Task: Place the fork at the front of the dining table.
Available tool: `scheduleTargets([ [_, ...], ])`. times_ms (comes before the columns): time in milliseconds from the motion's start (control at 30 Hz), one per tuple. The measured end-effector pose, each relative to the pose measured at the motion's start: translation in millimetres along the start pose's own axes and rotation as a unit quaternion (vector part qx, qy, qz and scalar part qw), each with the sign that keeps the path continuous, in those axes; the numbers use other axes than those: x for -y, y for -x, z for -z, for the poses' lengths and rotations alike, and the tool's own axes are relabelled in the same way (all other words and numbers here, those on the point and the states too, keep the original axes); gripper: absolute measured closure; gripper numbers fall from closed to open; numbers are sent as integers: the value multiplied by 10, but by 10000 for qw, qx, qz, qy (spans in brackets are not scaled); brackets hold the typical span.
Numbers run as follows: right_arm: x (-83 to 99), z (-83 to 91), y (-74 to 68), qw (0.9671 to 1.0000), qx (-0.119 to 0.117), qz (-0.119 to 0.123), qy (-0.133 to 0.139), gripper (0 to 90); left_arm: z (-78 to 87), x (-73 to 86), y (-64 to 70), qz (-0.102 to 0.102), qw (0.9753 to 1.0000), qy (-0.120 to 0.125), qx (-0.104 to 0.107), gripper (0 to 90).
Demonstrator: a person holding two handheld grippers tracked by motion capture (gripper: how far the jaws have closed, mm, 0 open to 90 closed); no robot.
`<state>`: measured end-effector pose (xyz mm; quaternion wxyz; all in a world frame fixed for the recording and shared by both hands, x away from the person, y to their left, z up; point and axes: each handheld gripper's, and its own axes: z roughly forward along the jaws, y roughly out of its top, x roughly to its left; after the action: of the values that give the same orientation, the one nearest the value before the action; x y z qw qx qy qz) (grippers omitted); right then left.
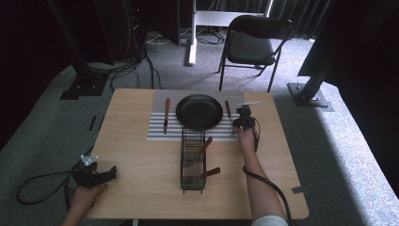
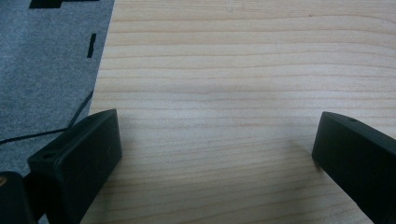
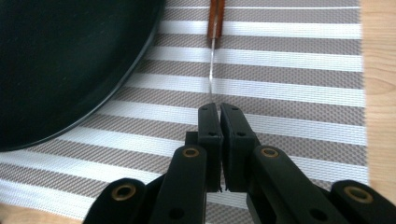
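Observation:
A black plate (image 1: 199,111) (image 3: 60,60) lies on a striped placemat (image 1: 157,132) (image 3: 289,70) at the table's far side. Left of the plate lies a brown-handled knife (image 1: 166,114). Right of the plate is another brown-handled utensil (image 1: 227,108) (image 3: 215,18), its thin metal end running into my right gripper (image 1: 243,113) (image 3: 218,108), whose jaws are shut on it. My left gripper (image 1: 112,173) (image 2: 217,126) rests open over bare wood at the table's near left edge, holding nothing.
A black wire rack (image 1: 192,160) stands mid-table with two brown-handled utensils (image 1: 205,145) in it. A folding chair (image 1: 251,44) and frame legs stand on the carpet beyond the wooden table (image 1: 141,193). A cable trails off the left edge.

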<state>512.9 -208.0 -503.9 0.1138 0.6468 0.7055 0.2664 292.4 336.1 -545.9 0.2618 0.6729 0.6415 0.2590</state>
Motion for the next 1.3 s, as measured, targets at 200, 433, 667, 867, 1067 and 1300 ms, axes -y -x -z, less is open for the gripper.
scheduleTargets([
  [200,60,21,103,9998,-131,-178,-8,722,0,0,0,-1,10000,0,-1,12],
  [433,112,62,209,9994,-127,-324,30,676,0,0,0,-1,10000,0,-1,12],
  [667,202,119,204,9980,-529,-339,14,535,0,0,0,-1,10000,0,-1,12],
  [867,354,224,278,9960,-793,-390,159,249,0,0,0,-2,10000,0,-1,12],
  [1067,546,311,340,9946,-871,-276,486,142,0,0,0,-2,10000,1,-1,12],
  [1300,736,335,335,9938,-836,-43,734,133,0,0,0,-1,10000,0,-1,12],
])
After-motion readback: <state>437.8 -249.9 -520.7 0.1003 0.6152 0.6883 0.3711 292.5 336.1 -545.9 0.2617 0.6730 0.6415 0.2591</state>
